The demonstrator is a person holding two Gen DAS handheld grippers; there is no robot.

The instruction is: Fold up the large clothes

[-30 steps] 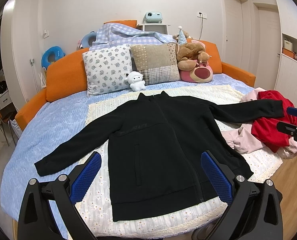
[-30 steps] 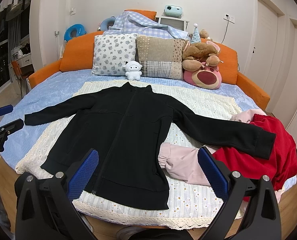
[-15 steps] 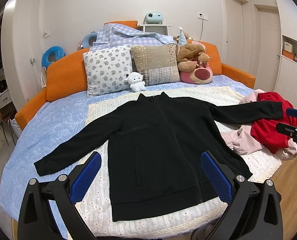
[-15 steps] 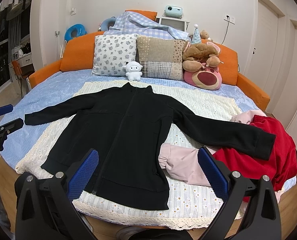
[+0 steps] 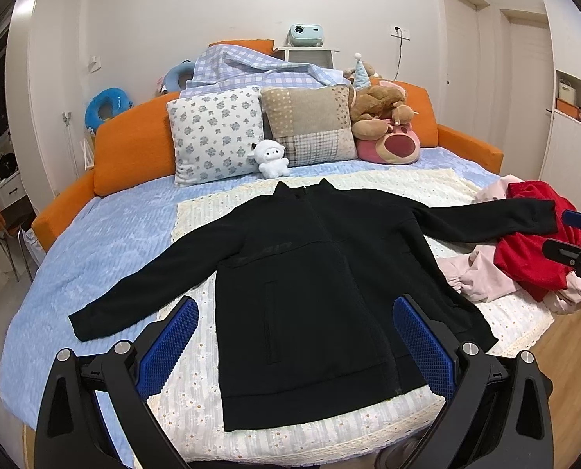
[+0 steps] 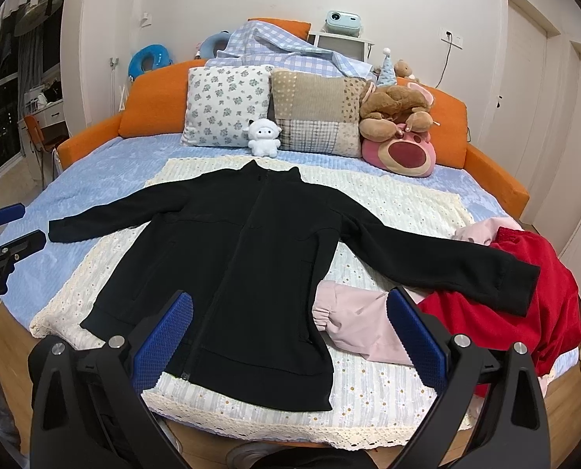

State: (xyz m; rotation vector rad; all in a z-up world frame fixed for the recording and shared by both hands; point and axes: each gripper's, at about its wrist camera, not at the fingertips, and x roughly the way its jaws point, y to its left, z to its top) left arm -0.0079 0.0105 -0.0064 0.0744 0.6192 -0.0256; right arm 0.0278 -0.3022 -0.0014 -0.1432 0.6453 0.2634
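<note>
Both hand-held grippers gape above black jacket [image 5: 314, 297]; red garment [image 6: 525, 305] under its sleeve.

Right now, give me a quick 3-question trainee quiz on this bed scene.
1. True or false: the black jacket lies flat with both sleeves spread out.
2. The jacket's cuff on the right gripper's side rests on which garment? A) red garment B) pink garment C) checked blanket
3. Fill in: both grippers, left included, are ____ and hold nothing.

Key: 1 true; 2 A; 3 open
</note>
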